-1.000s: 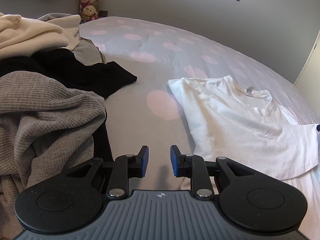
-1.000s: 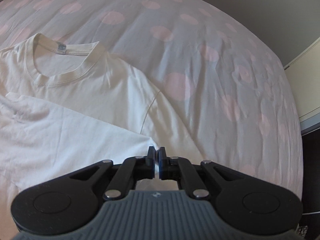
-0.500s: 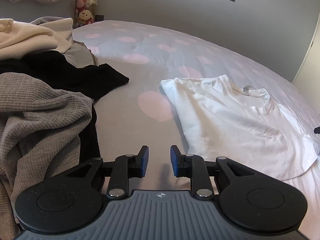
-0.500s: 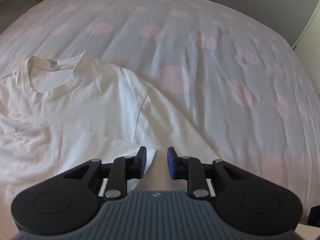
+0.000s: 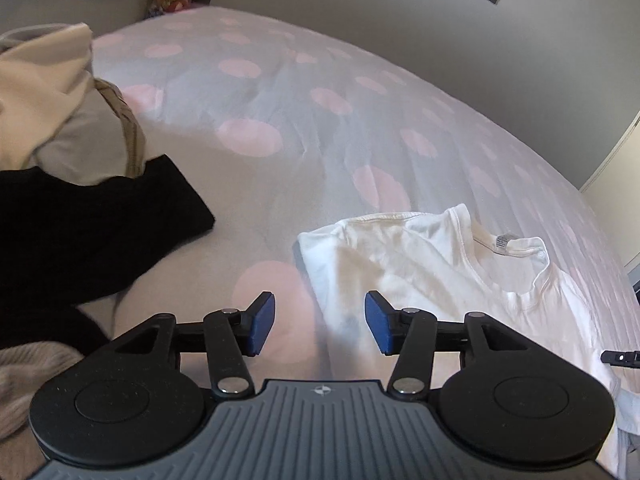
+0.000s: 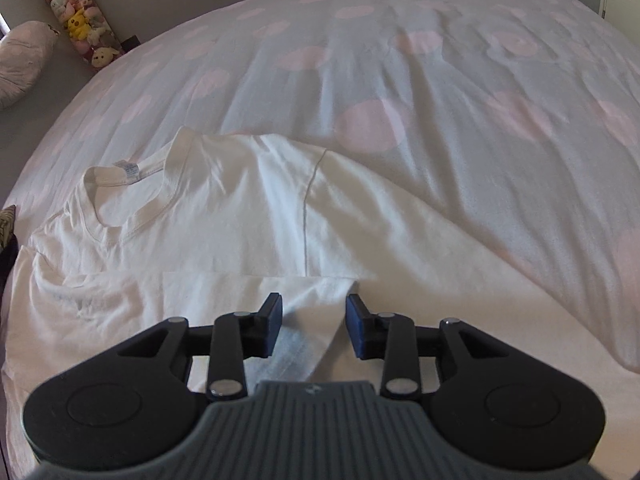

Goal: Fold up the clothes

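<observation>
A bed sheet (image 6: 440, 80) with pink dots spreads under everything, and on it lies the white T-shirt (image 6: 224, 208), one side folded in over its body, with a heap of black, cream and grey clothes (image 5: 80, 216) well off to the shirt's collar-left side. The left gripper (image 5: 319, 322) hovers at the shirt's folded edge, its jaws just widened and holding nothing. The right gripper (image 6: 314, 322) stands over a folded corner of the shirt, its jaws just opened, cloth between the pads but not pinched.

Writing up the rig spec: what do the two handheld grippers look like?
Both match. The left gripper and right gripper each have matte black linkage arms with silver pivot pins, blue pads on the jaws, two round black discs, and a ribbed grey body with a small white emblem. No cables, hands or sleeves visible.
</observation>
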### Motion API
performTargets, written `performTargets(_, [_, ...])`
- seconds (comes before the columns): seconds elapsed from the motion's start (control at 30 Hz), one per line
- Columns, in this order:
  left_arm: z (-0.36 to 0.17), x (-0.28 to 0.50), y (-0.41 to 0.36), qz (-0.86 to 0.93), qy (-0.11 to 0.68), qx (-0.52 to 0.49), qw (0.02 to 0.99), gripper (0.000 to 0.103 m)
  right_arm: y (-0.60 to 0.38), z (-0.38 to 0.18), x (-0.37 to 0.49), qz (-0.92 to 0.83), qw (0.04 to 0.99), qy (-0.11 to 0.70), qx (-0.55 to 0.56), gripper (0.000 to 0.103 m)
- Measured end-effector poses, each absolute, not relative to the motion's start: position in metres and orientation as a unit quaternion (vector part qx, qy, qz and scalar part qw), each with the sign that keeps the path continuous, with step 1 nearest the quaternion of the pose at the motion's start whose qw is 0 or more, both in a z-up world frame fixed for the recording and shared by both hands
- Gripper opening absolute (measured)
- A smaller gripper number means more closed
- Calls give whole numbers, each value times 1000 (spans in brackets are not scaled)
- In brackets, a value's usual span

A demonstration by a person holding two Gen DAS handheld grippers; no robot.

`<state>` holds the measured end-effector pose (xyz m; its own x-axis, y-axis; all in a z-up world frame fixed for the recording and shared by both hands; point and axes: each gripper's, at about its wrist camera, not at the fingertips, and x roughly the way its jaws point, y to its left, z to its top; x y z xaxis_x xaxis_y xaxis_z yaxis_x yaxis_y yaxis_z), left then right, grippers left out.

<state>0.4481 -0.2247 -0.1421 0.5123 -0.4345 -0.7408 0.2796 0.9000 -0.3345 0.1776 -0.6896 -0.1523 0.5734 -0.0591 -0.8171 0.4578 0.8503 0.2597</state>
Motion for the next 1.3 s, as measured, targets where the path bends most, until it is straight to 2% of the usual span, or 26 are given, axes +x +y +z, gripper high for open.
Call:
performTargets(0.1, [-158,467,-235,-188,472,-100,855,43,-692,-156,177,-143,861,424,243,38])
performTargets(0.17, [-164,470,-237,-191,468,-111,856,16,-696,-159,175,-138,862,413,259,34])
performTargets(0.23, [-165,469,-238,-198,460,-111,859,2,-698,-161,173,-123,865,399,279,23])
performTargets(0.27, [-162,466,-238,-199,453,-106,863,1,-698,-161,173,-114,866,395,283,15])
performTargets(0.37, [-152,458,-229,-210,432,-109,870,1,-691,-157,173,-106,879,376,274,9])
performTargets(0.5, [-136,454,-218,-224,407,-118,878,1,-685,-145,173,-108,902,335,251,8])
performTargets(0.73, [-152,465,-230,-193,427,-82,880,1,-693,-171,193,-139,885,365,252,9])
performTargets(0.87, [-157,460,-231,-179,426,-64,885,4,-699,-175,182,-143,884,347,278,25])
performTargets(0.9, [-156,457,-229,-179,423,-68,886,4,-700,-173,176,-142,886,338,283,26])
performTargets(0.97, [-150,442,-223,-182,422,-69,885,15,-698,-166,163,-139,890,329,284,26])
performTargets(1.03, [-144,424,-219,-184,420,-57,887,21,-693,-160,149,-132,894,325,279,26])
performTargets(1.3, [-135,339,-212,-158,425,-34,891,22,-659,-160,117,-104,914,355,168,32])
